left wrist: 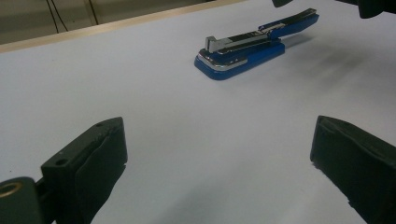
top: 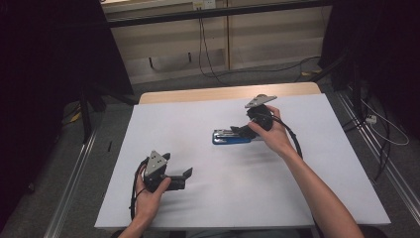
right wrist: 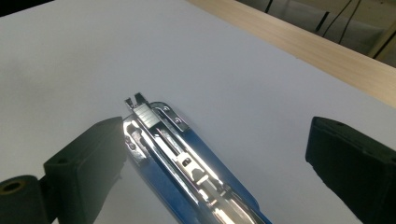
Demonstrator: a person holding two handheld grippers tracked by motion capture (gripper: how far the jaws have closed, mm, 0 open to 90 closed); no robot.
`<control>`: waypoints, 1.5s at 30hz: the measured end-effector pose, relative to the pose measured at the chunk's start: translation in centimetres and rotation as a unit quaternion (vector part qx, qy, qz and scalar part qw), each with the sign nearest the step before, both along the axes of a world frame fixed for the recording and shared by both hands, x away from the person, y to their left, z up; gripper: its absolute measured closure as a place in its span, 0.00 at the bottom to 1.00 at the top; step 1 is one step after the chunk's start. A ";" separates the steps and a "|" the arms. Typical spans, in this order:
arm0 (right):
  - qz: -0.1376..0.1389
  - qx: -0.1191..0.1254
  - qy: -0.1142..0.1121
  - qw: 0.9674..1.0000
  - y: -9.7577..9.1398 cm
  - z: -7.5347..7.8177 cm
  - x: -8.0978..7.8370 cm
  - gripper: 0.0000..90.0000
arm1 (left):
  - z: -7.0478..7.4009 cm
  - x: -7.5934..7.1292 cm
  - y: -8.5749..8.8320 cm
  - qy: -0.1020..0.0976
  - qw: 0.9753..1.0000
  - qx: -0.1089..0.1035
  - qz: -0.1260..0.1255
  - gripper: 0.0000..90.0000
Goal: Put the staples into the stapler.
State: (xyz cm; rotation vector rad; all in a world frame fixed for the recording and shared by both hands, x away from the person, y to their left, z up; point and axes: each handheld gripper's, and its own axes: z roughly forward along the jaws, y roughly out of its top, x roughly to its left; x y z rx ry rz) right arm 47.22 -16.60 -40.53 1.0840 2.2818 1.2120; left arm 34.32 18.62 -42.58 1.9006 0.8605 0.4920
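A blue stapler [top: 229,137] lies near the middle of the white table top [top: 198,119], its metal magazine exposed and its blue cover tilted up at the hinge end [left wrist: 292,21]. My right gripper [top: 241,131] hovers over the stapler's right end, pointing left and down. In the right gripper view its jaws stand wide apart, open [right wrist: 219,140], with the stapler [right wrist: 187,163] below and between them and no pad pressing on it. My left gripper [top: 187,173] rests at the front left, open and empty [left wrist: 219,140], facing the stapler [left wrist: 240,51] from a distance.
A wooden strip [top: 228,92] runs along the table's far edge. Cables [top: 203,44] trail on the floor behind, and dark stands [top: 86,99] flank both sides. A black cable [top: 292,136] loops from the right gripper over the wrist.
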 end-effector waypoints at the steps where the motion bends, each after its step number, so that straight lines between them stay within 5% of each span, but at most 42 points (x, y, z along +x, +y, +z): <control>1: -0.006 0.001 -0.002 1.000 -0.3 0.0 -0.2 0.06 | 0.0 0.0 0.0 -0.001 1.000 0.001 0.000 0.04; 9: -0.046 0.014 -0.024 0.999 -1.6 -0.4 -2.0 0.06 | 0.0 0.1 0.2 0.000 1.000 0.002 0.001 0.04; 24: -0.101 0.039 -0.028 0.994 -3.1 -2.1 -6.0 0.06 | 0.1 0.1 0.2 -0.003 1.000 -0.003 0.003 0.04; 45: -0.126 0.066 -0.072 0.987 -5.9 -1.8 -10.8 0.03 | 0.4 -0.1 0.0 -0.008 1.000 -0.003 0.009 0.04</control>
